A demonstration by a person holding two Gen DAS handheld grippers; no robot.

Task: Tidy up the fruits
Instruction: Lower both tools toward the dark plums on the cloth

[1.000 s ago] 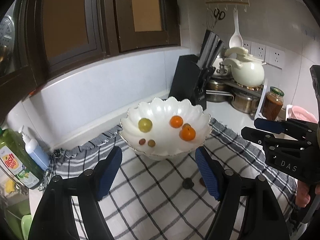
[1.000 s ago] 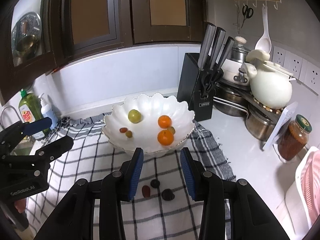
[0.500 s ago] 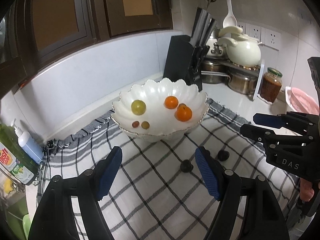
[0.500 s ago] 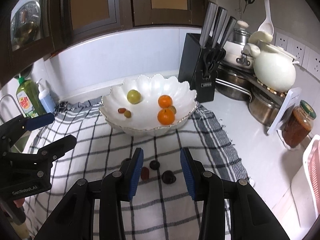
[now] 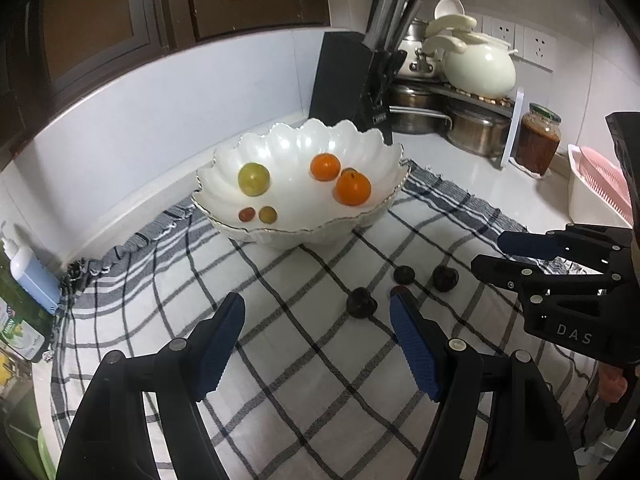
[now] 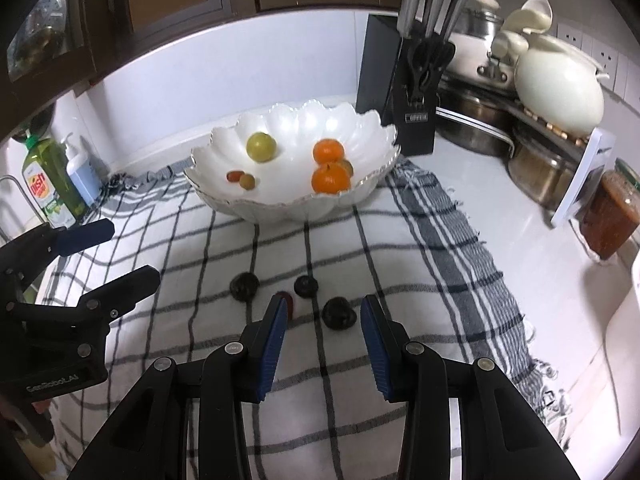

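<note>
Your right gripper and left gripper hang unclenched, empty – dark fruits sit mid-cloth, before the bowl. Pinch crookedly and one rolls away.

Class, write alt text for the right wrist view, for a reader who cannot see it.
The right gripper, jaws open and empty, hangs above three dark fruits and a small red one on a checked cloth. Behind them a white scalloped bowl holds two oranges, a green fruit and smaller ones. The left gripper shows at the left edge.
</note>
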